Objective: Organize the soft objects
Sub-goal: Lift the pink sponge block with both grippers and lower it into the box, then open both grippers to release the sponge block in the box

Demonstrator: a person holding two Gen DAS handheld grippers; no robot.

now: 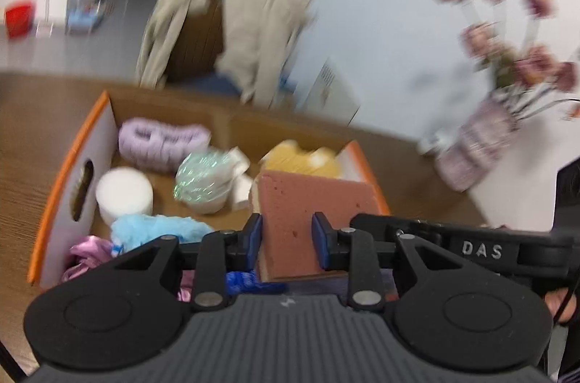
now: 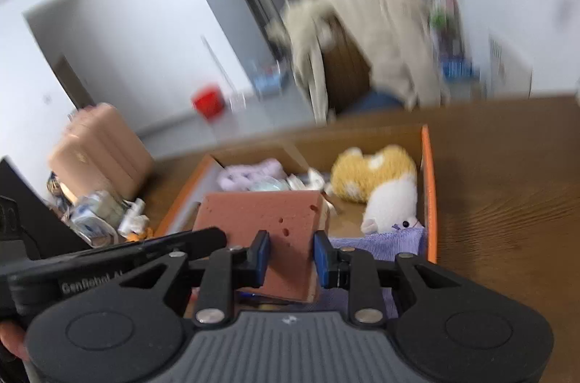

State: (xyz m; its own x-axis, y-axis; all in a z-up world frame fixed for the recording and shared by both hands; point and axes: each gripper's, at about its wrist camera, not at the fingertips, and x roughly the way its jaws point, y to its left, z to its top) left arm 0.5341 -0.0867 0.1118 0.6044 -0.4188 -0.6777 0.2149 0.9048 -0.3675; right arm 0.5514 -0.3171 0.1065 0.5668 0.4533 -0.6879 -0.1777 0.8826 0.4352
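Note:
A reddish-brown sponge block (image 1: 304, 216) is held over an orange-edged cardboard box (image 1: 61, 173) of soft things. My left gripper (image 1: 288, 243) is shut on one end of the sponge. My right gripper (image 2: 291, 256) is shut on the other end of the same sponge (image 2: 261, 216). In the box lie a lilac plush (image 1: 163, 140), a white roll (image 1: 123, 194), a shiny green puff (image 1: 203, 180), a blue fluffy item (image 1: 156, 230), pink ribbon (image 1: 87, 256) and a yellow-white plush (image 2: 380, 180). A purple cloth (image 2: 377, 245) lies under the right gripper.
The box (image 2: 429, 187) sits on a brown wooden table (image 2: 507, 202). A vase of pink flowers (image 1: 482, 136) stands at the table's right. A chair with a beige coat (image 1: 232, 31) is behind. A pink suitcase (image 2: 101, 154) and clutter stand to the left.

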